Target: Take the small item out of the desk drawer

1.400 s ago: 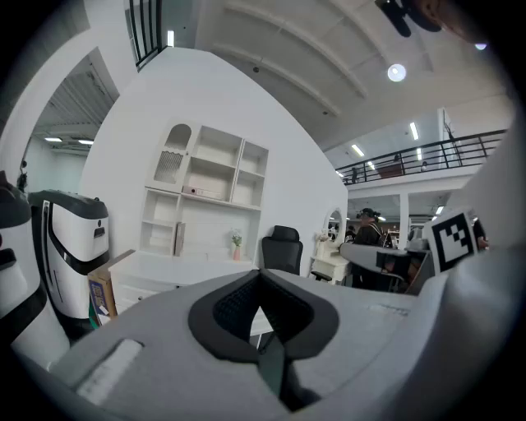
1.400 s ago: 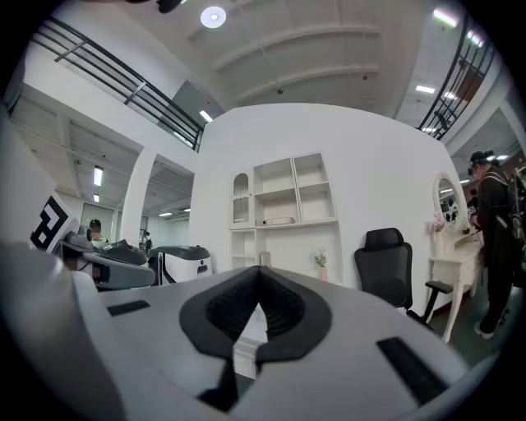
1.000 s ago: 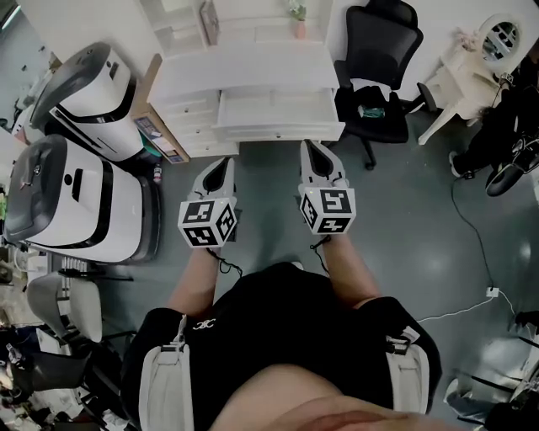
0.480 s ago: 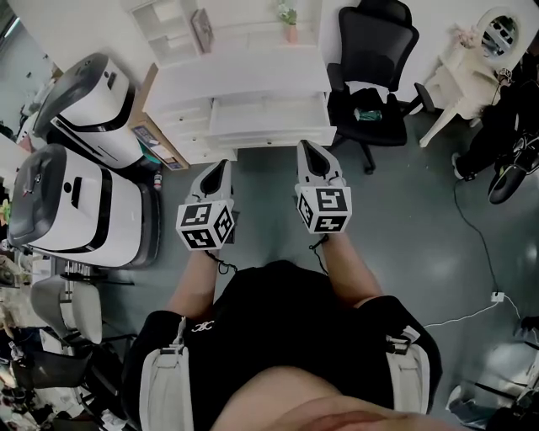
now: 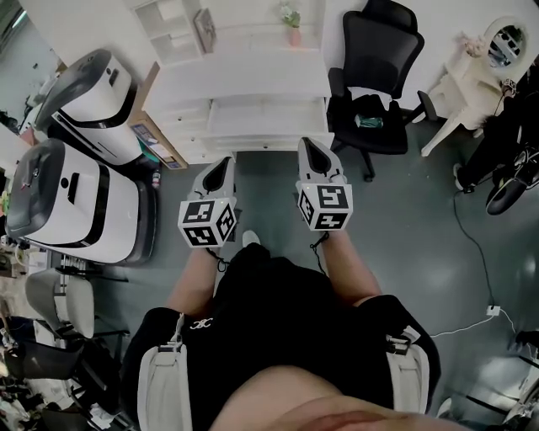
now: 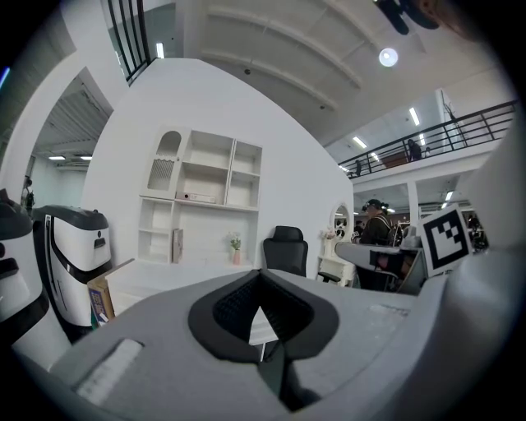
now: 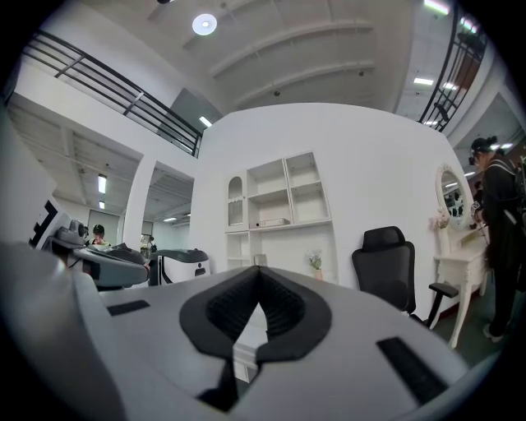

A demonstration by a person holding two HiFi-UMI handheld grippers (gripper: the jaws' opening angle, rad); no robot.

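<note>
The small item didn't show anywhere. If it was in the drawer (image 5: 268, 126), it was out of sight from every view. That drawer sat in the front of the white desk (image 5: 244, 84), straight ahead of both sets of jaws and well apart from them. I couldn't tell whether it was pulled out a little or closed.

So the task looked barely begun. Nothing had been grasped, and the reach, the drawer and the pick all seemed to be left.

The left gripper (image 5: 222, 165) was pressed together with nothing between its pads, only the desk edge far beyond them. The right gripper (image 5: 311, 148) was the same, closed tight and empty. Both pointed level at the desk, side by side.

A black chair (image 5: 370, 59) stood ahead and to the right of the right jaws. The shelf unit (image 5: 181, 25) rose behind the desk, beyond the left jaws.

Against the frame from a second earlier, the desk looked slightly narrower in the head view and more of the shelf unit showed above it. A shoe (image 5: 250, 238) had come into view behind the jaws, between the two forearms, so the person was stepping. The grippers kept the same pose and spacing, and the jaws had not parted.
</note>
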